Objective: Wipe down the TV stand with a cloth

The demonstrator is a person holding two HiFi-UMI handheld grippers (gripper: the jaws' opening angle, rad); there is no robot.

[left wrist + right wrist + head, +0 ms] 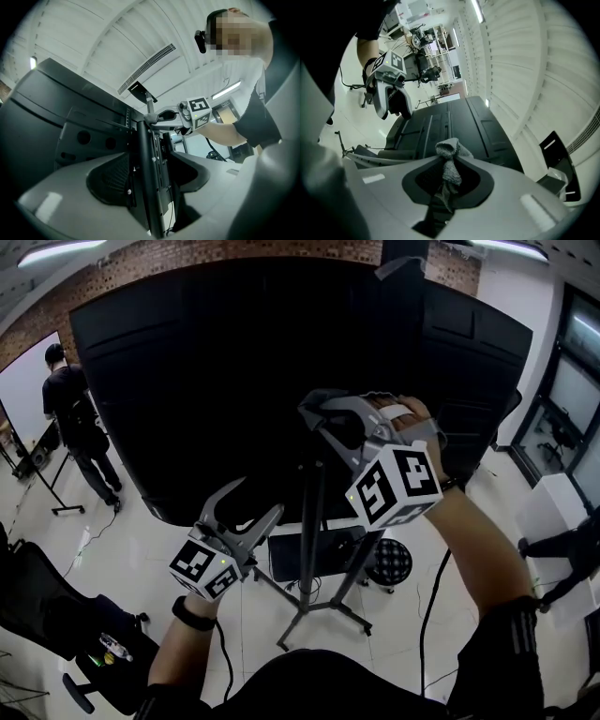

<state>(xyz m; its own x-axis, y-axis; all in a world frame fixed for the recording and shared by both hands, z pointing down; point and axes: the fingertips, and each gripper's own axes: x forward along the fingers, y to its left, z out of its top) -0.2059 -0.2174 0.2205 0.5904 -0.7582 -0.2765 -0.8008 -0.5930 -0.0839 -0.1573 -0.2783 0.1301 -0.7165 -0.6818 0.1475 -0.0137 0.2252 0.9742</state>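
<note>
The black TV [234, 362] hangs with its back to me on a stand with a dark upright post [314, 521] and splayed legs. My right gripper [323, 418] is raised to the top of the post, shut on a grey cloth [449, 164] that bunches between its jaws against the TV's back panel [454, 119]. My left gripper [255, 505] is lower, just left of the post, with its jaws apart. In the left gripper view the post [147, 178] runs up through the gap between the jaws, and the right gripper [187, 115] shows above it.
A person in black [70, 399] stands by a tripod at far left. A black chair [56, 615] is at lower left. A black box [314, 554], a round stool [389, 563] and a floor cable [429, 606] sit around the stand's base. A white box [548, 512] is at right.
</note>
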